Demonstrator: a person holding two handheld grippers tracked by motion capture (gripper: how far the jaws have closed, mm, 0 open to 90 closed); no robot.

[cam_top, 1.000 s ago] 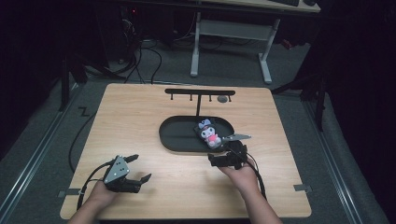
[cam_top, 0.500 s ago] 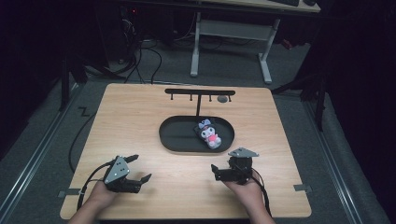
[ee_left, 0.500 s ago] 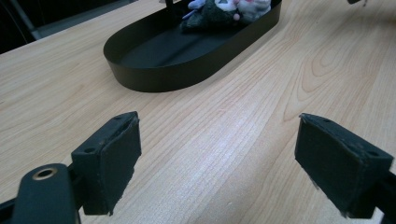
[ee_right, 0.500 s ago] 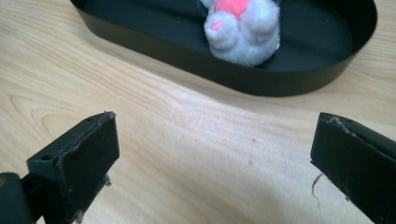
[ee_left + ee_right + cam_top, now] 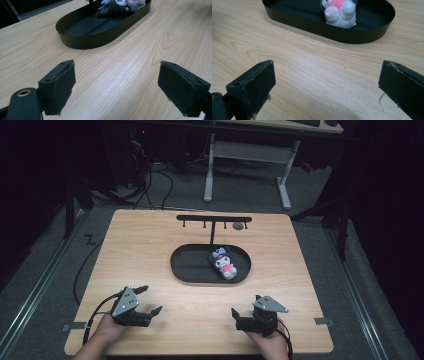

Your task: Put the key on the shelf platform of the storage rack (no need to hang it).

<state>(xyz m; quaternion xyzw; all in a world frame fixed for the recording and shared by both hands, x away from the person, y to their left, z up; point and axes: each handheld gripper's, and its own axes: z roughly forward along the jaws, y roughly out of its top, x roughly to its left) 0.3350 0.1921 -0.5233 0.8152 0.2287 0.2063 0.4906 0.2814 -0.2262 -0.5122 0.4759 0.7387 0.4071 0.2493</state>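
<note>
Fingers of the left gripper (image 5: 148, 301) and right gripper (image 5: 239, 316) stand spread wide, holding nothing, over a pale wooden table (image 5: 150, 245); ahead of them a plush toy (image 5: 223, 264) lies in a black oval tray (image 5: 190, 270), dark room beyond.

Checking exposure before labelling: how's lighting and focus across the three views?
High view: tabletop lit, surroundings nearly black, plush toy soft. Left gripper view: wood grain sharp, black tray matte, no glare. Right gripper view: toy's white fur bright, slightly blown; near pads crisp.
</note>
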